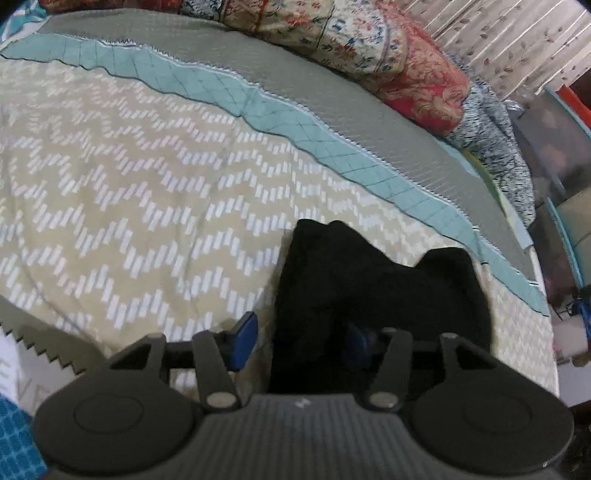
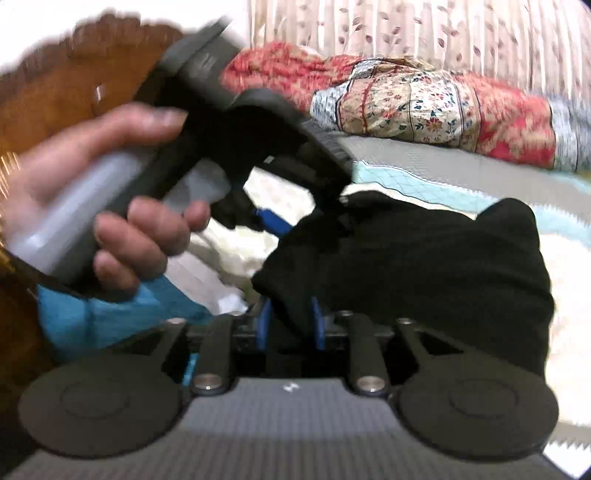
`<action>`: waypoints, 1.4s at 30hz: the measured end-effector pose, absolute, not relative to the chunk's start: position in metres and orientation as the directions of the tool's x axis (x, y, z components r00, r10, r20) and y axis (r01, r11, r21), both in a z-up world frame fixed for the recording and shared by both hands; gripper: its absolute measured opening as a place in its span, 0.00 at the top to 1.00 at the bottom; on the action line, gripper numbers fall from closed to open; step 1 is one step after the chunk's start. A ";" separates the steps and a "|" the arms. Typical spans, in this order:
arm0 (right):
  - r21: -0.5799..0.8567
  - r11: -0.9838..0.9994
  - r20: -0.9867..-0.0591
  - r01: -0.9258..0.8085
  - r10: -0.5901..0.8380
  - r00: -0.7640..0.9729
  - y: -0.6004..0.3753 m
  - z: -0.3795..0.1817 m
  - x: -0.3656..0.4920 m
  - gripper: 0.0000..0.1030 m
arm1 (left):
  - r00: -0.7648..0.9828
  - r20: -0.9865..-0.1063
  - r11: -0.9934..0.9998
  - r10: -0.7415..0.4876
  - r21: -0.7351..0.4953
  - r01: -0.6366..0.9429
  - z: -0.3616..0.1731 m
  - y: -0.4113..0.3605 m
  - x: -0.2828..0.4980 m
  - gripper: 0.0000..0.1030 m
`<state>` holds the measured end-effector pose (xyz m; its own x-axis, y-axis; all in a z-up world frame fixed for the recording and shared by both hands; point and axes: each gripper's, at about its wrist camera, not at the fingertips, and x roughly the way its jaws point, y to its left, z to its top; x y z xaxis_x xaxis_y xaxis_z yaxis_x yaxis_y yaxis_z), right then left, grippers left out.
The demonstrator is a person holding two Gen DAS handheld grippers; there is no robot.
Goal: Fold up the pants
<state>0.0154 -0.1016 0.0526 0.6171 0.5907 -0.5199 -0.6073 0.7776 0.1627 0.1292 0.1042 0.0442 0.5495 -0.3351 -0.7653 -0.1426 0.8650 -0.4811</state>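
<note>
The black pants point(image 1: 376, 291) are soft, matt cloth. The bedspread point(image 1: 129, 177) is woven fabric, its teal border point(image 1: 280, 122) quilted. The left gripper point(image 1: 303, 339) is ribbed matt plastic; the headboard point(image 2: 74, 81) looks like polished wood, though blurred.

Bed point(image 1: 110, 184) — chevron cover; floral quilts point(image 1: 369, 44) piled, seemingly at far edge.

The pants point(image 1: 376, 295) hang bunched between the left tongs point(image 1: 299, 341) and the right tongs point(image 2: 290, 325), above the bed point(image 1: 129, 192). Behind them a blanket point(image 1: 295, 110) crosses the bed, with a heap of quilts point(image 1: 369, 40) behind it, before the curtain point(image 2: 443, 29).
</note>
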 end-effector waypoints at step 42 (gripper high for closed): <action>0.147 0.926 -0.625 -0.348 0.360 0.693 -0.212 0.027 -0.024 0.80 | 0.519 -0.813 0.908 -0.264 -0.391 -0.150 0.029 0.073 0.061 0.23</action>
<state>-0.0244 -0.2122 0.0273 0.6933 0.3595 -0.6245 -0.3480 0.9260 0.1468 0.0612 0.0728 0.0285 0.5189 -0.2643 -0.8129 -0.1496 0.9082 -0.3908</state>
